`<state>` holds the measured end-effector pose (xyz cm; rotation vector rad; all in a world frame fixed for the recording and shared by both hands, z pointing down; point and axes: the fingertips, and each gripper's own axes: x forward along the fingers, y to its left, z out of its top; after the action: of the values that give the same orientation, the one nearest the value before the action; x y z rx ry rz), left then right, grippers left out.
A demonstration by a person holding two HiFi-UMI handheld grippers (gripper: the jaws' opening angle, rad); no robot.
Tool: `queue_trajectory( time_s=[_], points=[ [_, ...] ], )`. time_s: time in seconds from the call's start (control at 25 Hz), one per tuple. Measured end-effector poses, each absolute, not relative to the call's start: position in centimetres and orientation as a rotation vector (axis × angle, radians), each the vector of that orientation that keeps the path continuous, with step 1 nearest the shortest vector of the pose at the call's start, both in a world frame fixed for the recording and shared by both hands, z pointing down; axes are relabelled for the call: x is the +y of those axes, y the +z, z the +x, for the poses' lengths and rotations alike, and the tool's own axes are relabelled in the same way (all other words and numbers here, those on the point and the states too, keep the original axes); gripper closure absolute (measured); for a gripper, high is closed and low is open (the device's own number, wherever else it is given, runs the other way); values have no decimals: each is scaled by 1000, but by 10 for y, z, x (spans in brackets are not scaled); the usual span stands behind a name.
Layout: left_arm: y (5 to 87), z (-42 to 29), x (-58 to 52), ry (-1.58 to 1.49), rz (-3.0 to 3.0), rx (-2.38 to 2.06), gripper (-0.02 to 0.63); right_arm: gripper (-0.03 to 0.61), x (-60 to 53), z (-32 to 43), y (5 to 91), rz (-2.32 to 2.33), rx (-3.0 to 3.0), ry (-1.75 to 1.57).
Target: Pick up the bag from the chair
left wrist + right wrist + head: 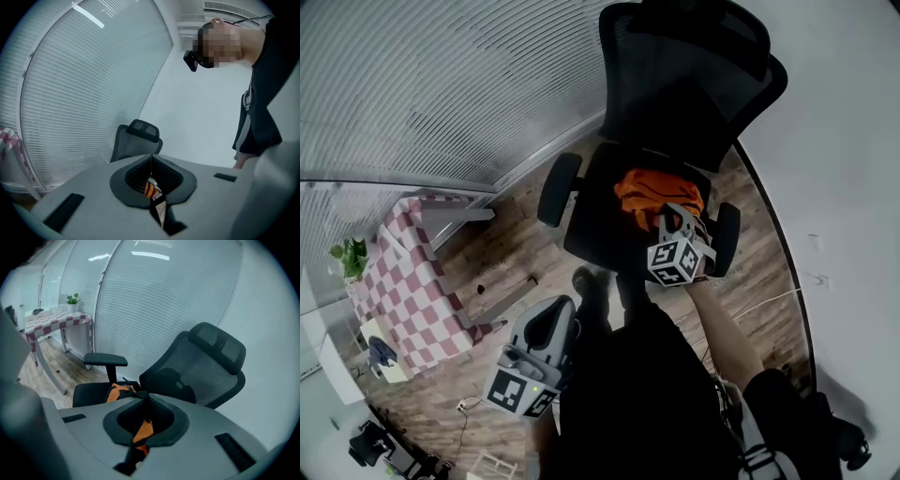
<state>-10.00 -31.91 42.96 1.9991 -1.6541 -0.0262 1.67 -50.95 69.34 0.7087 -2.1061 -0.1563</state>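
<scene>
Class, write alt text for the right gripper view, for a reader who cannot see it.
The right claw is shut on part of the orange fabric bag, which sits on the seat of a black mesh-backed office chair. White blinds stand behind, and a red-checked table is at far left.

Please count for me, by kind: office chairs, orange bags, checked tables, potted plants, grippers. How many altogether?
Office chair: 1
Orange bag: 1
Checked table: 1
Potted plant: 1
Grippers, left gripper and right gripper: 2
Total: 6
</scene>
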Motion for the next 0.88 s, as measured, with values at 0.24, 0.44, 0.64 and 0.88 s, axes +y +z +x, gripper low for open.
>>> queue_trajectory(
  time_s=[0.24,0.44,0.64,0.88],
  points=[
    [426,-98,-314,-1,2042,-1638,580,555,-516,12,661,808,-2231,134],
    [418,-98,-300,-8,2084,-1618,580,557,-499,9,629,857,-2350,267],
    [408,-114,-272,-31,2142,-1594,580,557,-456,7,611,888,-2414,507],
    [402,-146,-213,-48,2215,-1556,580,557,-396,2,584,1013,-2437,615]
  ],
)
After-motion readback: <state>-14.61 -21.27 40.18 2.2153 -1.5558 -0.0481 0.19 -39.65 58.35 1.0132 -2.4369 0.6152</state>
